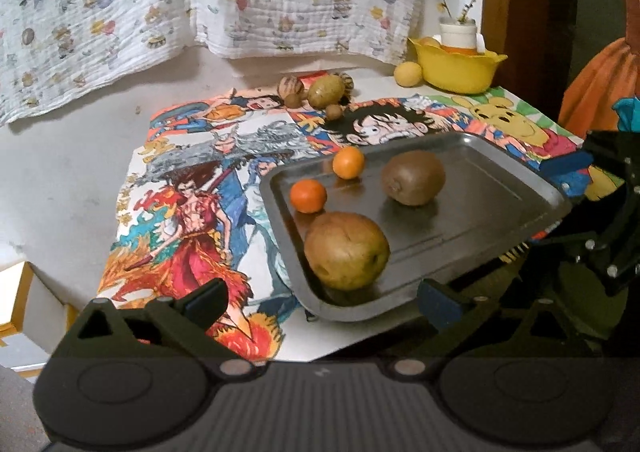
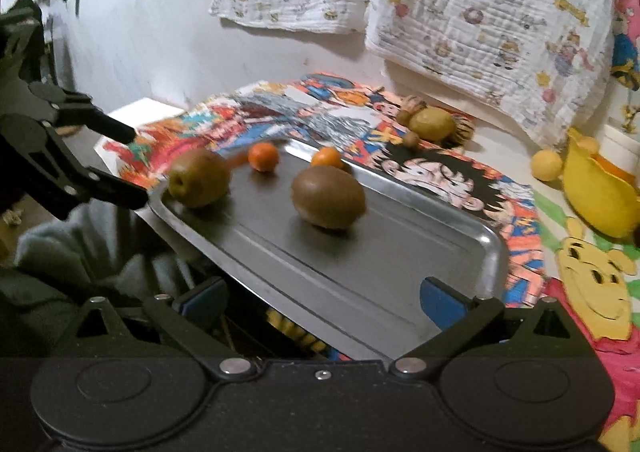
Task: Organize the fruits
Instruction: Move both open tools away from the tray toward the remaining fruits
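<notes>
A steel tray (image 1: 460, 252) lies on a cartoon-print cloth and carries a brown pear (image 1: 346, 250), a kiwi (image 1: 413, 177) and two small oranges (image 1: 308, 195). The same tray (image 2: 360, 276), pear (image 2: 199, 183), kiwi (image 2: 328, 196) and oranges (image 2: 263, 156) show in the right wrist view. My left gripper (image 1: 320, 302) is open at the tray's near corner, just below the pear. My right gripper (image 2: 320, 302) is open with its fingers at either side of the tray's near end. The left gripper's fingers (image 2: 104, 123) show at the left, close to the pear.
A second pear (image 1: 326, 91) with nuts and small fruits lies at the cloth's far edge. A yellow bowl (image 1: 456, 69) with a white cup stands at the far right, a lemon (image 1: 408, 73) beside it. Printed cloths hang on the wall behind. The table edge runs close below.
</notes>
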`<act>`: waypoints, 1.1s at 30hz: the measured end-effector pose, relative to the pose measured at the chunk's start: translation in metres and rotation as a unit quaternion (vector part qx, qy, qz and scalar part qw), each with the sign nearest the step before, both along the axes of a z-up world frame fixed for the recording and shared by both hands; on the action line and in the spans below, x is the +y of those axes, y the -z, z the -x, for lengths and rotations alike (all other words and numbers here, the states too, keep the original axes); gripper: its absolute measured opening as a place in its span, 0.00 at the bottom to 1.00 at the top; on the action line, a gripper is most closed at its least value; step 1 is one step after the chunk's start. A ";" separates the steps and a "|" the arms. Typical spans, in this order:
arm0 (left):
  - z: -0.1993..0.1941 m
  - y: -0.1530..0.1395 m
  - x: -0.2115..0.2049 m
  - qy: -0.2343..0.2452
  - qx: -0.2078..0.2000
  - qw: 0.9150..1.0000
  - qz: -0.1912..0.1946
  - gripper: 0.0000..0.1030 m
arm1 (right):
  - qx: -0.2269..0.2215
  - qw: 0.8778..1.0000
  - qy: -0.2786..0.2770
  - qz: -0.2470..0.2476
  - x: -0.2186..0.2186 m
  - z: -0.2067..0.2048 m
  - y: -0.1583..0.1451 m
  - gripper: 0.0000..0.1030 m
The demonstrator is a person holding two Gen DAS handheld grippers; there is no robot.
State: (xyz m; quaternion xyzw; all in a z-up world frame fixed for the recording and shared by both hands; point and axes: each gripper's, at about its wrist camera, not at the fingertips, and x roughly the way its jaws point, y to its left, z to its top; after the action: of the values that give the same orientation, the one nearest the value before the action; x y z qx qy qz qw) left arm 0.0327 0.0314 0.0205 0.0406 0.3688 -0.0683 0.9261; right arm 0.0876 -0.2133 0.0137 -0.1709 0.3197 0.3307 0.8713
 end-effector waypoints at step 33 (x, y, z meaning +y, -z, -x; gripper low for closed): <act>-0.051 -0.016 0.015 0.023 0.023 0.999 -0.032 1.00 | -0.008 0.995 0.103 0.016 -0.033 -0.059 -0.001 0.99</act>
State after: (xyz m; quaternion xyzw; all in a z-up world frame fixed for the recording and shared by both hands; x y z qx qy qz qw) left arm 0.0837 0.0461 0.0365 0.0776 0.3906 -0.0789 0.9139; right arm 0.1462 -0.2464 0.0151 -0.1535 0.3335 0.2326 0.9006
